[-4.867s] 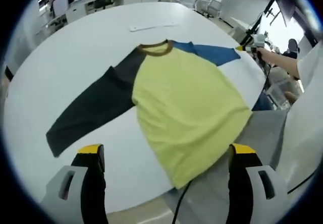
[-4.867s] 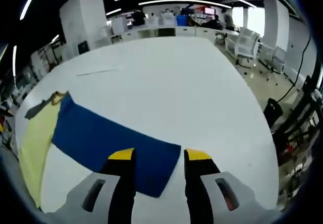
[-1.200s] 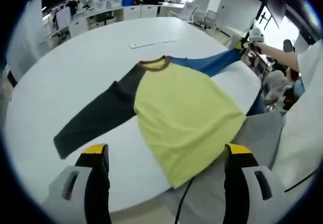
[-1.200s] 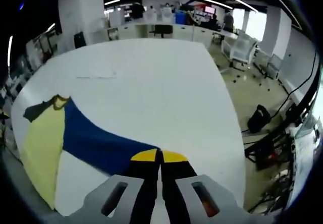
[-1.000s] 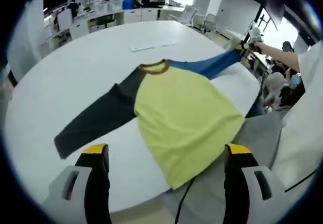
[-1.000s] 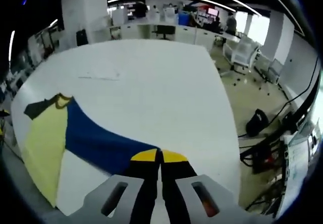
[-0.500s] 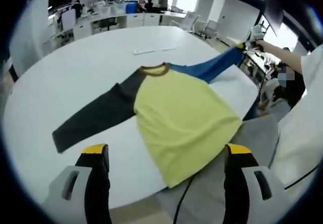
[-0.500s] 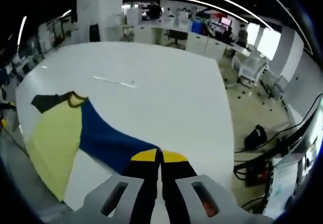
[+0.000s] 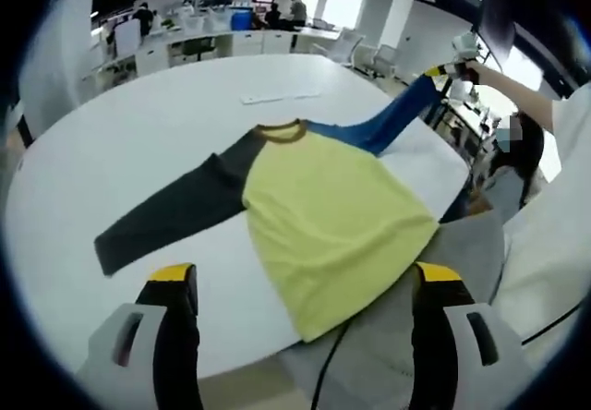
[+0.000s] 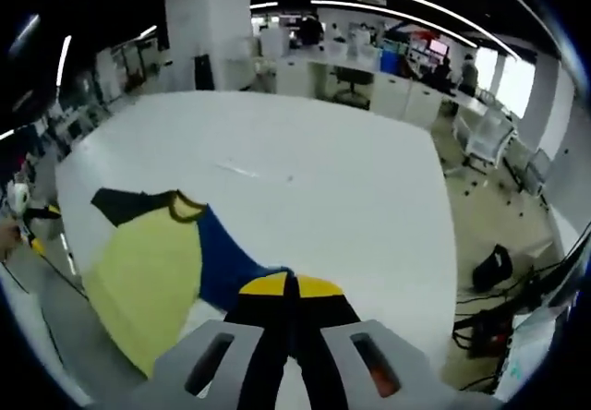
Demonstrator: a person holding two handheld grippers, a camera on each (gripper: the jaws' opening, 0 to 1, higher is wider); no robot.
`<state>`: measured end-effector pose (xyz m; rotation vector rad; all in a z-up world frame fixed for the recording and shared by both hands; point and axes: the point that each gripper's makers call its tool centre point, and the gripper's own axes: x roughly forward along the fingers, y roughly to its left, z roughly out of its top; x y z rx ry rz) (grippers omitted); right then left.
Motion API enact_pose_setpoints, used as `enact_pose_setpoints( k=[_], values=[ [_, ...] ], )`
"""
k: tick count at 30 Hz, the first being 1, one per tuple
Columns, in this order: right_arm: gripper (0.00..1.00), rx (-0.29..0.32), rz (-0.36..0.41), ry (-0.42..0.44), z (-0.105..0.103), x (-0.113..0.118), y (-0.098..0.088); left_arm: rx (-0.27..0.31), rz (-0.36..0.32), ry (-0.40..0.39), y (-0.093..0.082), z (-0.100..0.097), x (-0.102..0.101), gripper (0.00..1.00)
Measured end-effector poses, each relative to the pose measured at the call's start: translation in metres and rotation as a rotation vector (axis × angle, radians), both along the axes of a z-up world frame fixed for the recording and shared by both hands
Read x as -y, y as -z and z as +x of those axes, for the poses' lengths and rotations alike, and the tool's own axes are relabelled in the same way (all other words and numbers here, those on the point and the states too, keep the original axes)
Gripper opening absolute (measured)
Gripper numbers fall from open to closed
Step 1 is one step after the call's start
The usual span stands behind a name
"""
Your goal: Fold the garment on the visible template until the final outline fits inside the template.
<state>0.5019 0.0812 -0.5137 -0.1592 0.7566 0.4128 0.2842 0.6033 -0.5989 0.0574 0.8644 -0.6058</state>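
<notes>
one sleeve has changed: the right claw (image 10: 289, 292), pinched shut on the blue sleeve (image 9: 388, 124), has lifted its cuff off the white surface (image 9: 111, 151), so the first fold inward looks begun. the left claw (image 9: 300, 285) stays spread open near the shirt (image 9: 323, 211), which lies flat on the surface with its hem over the near edge; no containers.

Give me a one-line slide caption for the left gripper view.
Open left gripper hovers near a yellow shirt on a white table while the right gripper lifts its blue sleeve.
</notes>
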Motion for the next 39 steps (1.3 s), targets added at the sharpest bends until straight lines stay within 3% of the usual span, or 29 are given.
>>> enact_pose_setpoints(
  k=[7, 12, 16, 23, 25, 39],
  values=[
    [0.01, 0.01, 0.109, -0.023, 0.002, -0.033, -0.027, 0.01, -0.007, -0.004, -0.002, 0.0, 0.0, 0.93],
    [0.01, -0.007, 0.138, -0.063, 0.003, -0.056, -0.037, 0.008, -0.011, -0.011, -0.001, -0.003, -0.002, 0.93],
    [0.01, -0.033, 0.176, -0.077, 0.002, -0.074, -0.039, 0.005, -0.011, -0.015, 0.0, -0.005, -0.004, 0.92],
    [0.01, -0.077, 0.36, -0.092, 0.005, -0.116, -0.048, 0.005, -0.011, -0.023, -0.001, -0.006, -0.006, 0.92],
    [0.01, -0.08, 0.397, -0.102, -0.004, -0.133, -0.052, 0.006, -0.011, -0.026, -0.001, -0.006, -0.007, 0.92],
    [0.01, -0.112, 0.504, -0.149, -0.006, -0.195, -0.059, 0.004, -0.015, -0.043, 0.0, -0.007, -0.011, 0.92]
  ],
)
